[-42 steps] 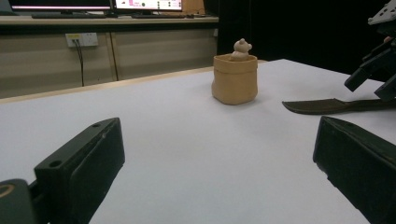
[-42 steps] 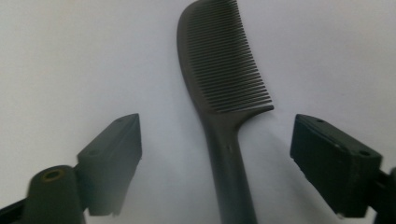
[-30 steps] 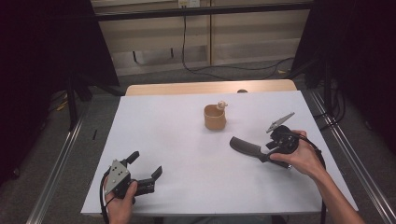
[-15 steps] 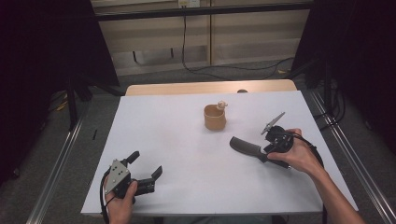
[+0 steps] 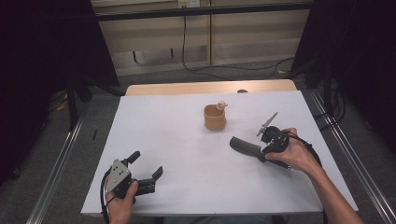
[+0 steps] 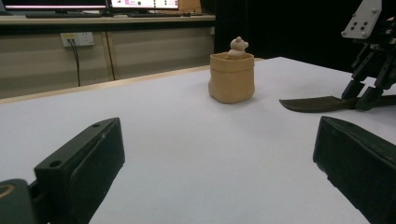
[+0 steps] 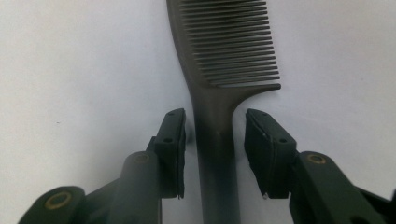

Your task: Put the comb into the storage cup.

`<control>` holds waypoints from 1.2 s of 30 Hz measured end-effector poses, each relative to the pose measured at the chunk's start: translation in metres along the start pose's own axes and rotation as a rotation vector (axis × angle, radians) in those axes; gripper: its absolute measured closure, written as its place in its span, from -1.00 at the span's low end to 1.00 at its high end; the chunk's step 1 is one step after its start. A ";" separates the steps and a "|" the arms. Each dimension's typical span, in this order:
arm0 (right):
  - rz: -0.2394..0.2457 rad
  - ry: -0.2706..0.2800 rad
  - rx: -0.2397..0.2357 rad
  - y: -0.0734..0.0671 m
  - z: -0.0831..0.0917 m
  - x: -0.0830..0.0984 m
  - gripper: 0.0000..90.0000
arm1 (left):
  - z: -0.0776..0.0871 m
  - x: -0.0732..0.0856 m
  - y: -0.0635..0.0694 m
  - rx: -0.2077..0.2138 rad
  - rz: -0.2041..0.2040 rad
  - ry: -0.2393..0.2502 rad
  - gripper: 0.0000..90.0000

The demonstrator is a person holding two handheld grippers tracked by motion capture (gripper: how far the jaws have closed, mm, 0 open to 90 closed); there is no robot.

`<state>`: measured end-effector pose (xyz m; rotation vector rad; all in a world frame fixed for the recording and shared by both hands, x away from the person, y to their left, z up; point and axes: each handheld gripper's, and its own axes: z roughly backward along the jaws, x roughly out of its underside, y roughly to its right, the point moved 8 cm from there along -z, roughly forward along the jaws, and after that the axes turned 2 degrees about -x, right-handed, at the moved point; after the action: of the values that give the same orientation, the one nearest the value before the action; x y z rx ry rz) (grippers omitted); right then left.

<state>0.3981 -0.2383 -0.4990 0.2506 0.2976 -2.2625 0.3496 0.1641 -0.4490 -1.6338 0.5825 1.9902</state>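
Observation:
A dark comb lies flat on the white table, right of centre. My right gripper is open and tilted down over it. In the right gripper view its jaws straddle the comb's handle, with a thin gap on each side, and the teeth point away beyond them. The comb and the right gripper also appear at the right of the left gripper view. My left gripper rests open near the table's front left, nothing between its jaws.
A small tan pouch stands upright behind the comb, with a little bear figure poking out of its top; it shows again as the pouch. A wooden strip runs along the table's far edge. Dark curtains flank the table.
My right gripper has edged left and tipped down, closing in around the comb's handle. The comb, the pouch and the left gripper have stayed put.

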 end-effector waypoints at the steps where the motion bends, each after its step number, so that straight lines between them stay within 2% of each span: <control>1: -0.001 -0.002 0.003 0.001 0.000 0.001 0.35 | 0.000 0.000 0.000 -0.001 -0.002 0.000 -0.95; 6: 0.016 -0.029 0.014 0.001 0.000 -0.001 0.40 | -0.001 0.000 -0.001 -0.004 0.013 0.002 -0.95; 14: 0.027 -0.058 0.037 0.000 -0.002 -0.002 0.42 | 0.000 0.001 -0.003 -0.013 0.002 -0.003 -0.95; 18: 0.031 -0.068 0.033 0.000 -0.002 -0.002 0.44 | 0.000 0.002 -0.002 -0.010 0.001 -0.008 -0.95; 20: 0.053 -0.087 0.036 0.000 -0.003 -0.004 0.47 | -0.001 0.002 -0.002 -0.010 0.001 -0.008 -0.95; 22: 0.055 -0.103 0.034 0.001 -0.003 -0.005 0.49 | -0.001 0.001 -0.002 -0.006 -0.004 -0.009 -0.95; 29: 0.058 -0.099 0.041 0.001 -0.003 -0.005 0.60 | -0.001 0.001 -0.002 -0.005 -0.003 -0.007 -0.95; 36: 0.063 -0.089 0.043 0.002 -0.002 -0.004 0.62 | -0.002 0.002 -0.003 -0.008 0.006 -0.006 -0.95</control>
<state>0.4021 -0.2357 -0.4998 0.1790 0.1918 -2.2122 0.3523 0.1653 -0.4509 -1.6316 0.5785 2.0033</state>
